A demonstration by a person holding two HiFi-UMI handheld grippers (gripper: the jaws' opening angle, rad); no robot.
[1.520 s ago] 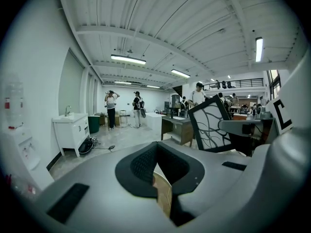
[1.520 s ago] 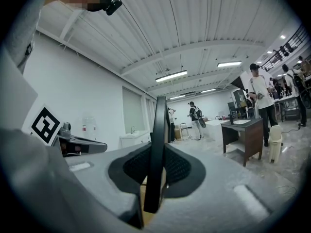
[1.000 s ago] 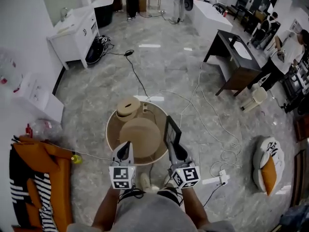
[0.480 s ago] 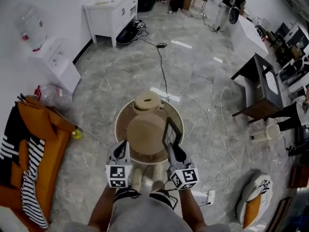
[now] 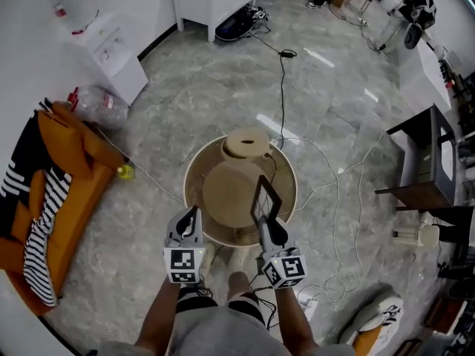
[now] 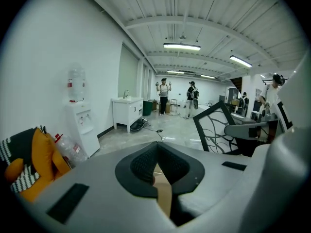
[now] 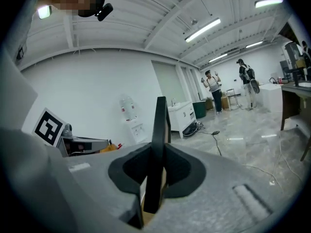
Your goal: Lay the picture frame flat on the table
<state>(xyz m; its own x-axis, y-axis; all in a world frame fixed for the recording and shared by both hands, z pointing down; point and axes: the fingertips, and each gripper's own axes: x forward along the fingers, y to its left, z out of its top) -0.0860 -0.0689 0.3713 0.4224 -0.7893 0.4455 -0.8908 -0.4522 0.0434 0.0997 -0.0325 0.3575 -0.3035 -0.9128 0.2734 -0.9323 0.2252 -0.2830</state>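
My right gripper (image 5: 265,225) pinched the upright picture frame (image 5: 265,199) by its edge; left gripper (image 5: 191,218) closed, empty. Frame could pivot, slap table (image 5: 194,199) at twelve o'clock.

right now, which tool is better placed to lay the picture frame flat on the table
Right. The right tool grips the picture frame, standing upright above the round table; the left tool is closed on nothing beside it.

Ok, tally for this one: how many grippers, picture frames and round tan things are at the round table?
grippers: 2, the left gripper and the right gripper
picture frame: 1, clamped in the right gripper
round tan things: 2, the large round tan thing and the small round tan thing
total: 5
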